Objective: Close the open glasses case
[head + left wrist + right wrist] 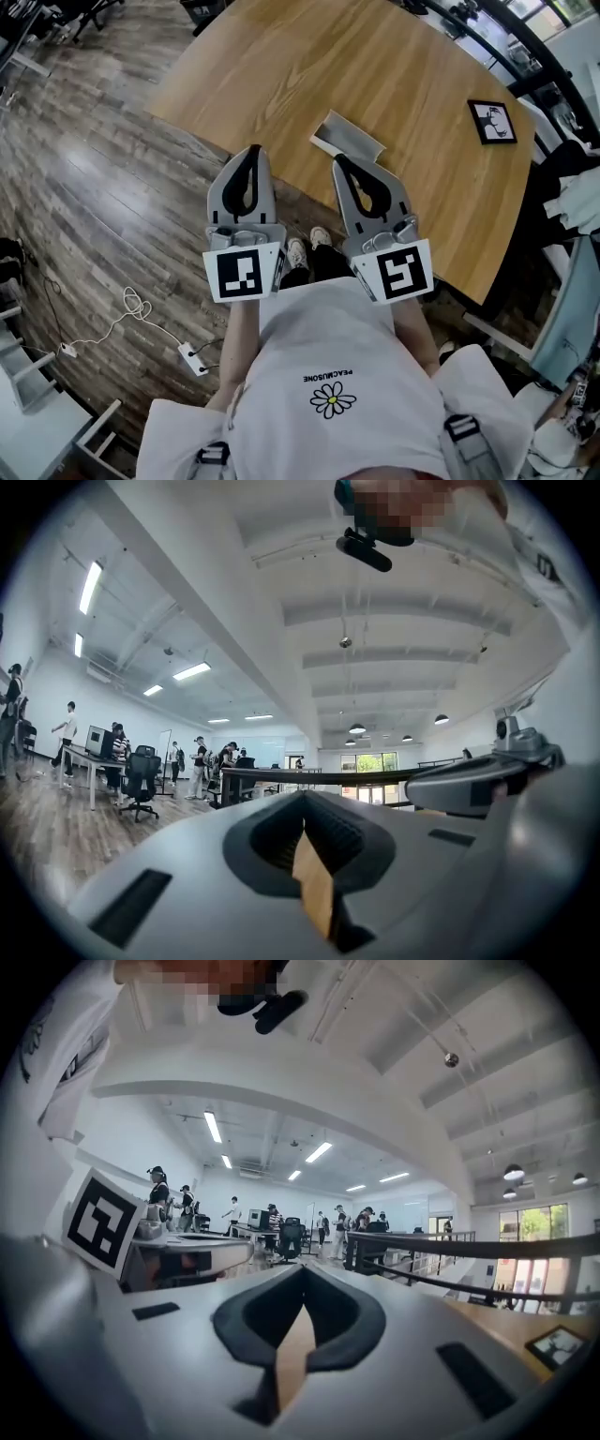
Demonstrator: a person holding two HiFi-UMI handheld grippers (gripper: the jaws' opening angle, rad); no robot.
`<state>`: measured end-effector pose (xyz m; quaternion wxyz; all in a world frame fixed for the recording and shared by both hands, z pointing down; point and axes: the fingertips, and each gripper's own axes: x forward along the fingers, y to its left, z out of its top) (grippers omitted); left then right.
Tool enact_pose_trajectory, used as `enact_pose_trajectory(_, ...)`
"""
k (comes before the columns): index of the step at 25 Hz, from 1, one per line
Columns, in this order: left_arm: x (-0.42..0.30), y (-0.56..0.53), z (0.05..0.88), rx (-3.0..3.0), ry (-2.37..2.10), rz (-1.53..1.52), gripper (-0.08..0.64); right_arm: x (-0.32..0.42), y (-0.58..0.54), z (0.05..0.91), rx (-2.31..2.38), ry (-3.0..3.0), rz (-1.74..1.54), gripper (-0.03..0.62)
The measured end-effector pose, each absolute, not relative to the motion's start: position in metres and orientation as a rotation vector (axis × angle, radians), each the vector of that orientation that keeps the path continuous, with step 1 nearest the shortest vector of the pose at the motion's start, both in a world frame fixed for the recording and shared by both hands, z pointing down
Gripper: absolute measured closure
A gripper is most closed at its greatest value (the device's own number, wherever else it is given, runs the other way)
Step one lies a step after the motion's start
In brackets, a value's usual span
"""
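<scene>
Pointing: left gripper [252, 152] and right gripper [339, 161] both aim level, side by side and apart, out from the person's chest toward the table [281, 84].
Left gripper jaws: pressed together at the tips, nothing between them. Only an oval gap shows behind the pads.
Right gripper jaws: pressed together the same way, holding nothing.
Glasses case [348, 137]: open, lying on the table near its edge. It is just ahead of the right gripper's tips, and ahead and to the right of the left gripper.
Contact: cannot tell whether the right tips touch the case. It shows in the head view only, and both gripper views look over it.
Left gripper position: tips over the table's near edge, well apart from the case.
Marker cube [246, 272]: one at the rear of each gripper, close to the person's shirt [333, 375].
Framed picture [492, 121]: flat on the table, far ahead and to the right of the right gripper.
Shoes [298, 251]: below and between the two grippers, on the floor [84, 187].
Power strip [194, 358]: on the floor with its white cable, behind and left of the left gripper.
Background: people [200, 761] at desks far ahead of the grippers.
</scene>
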<state>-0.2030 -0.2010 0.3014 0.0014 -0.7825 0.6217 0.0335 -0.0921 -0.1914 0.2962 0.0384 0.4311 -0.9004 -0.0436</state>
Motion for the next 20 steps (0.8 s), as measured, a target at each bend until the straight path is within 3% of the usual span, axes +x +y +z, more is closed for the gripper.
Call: enact_pose_trajectory(20, -0.206, -0.241, 0.288, -2.349, 1.988, 0.085, 0.543, -0.070, -0.235, 0.317, 1.239, -2.770, 0.071, 0.547)
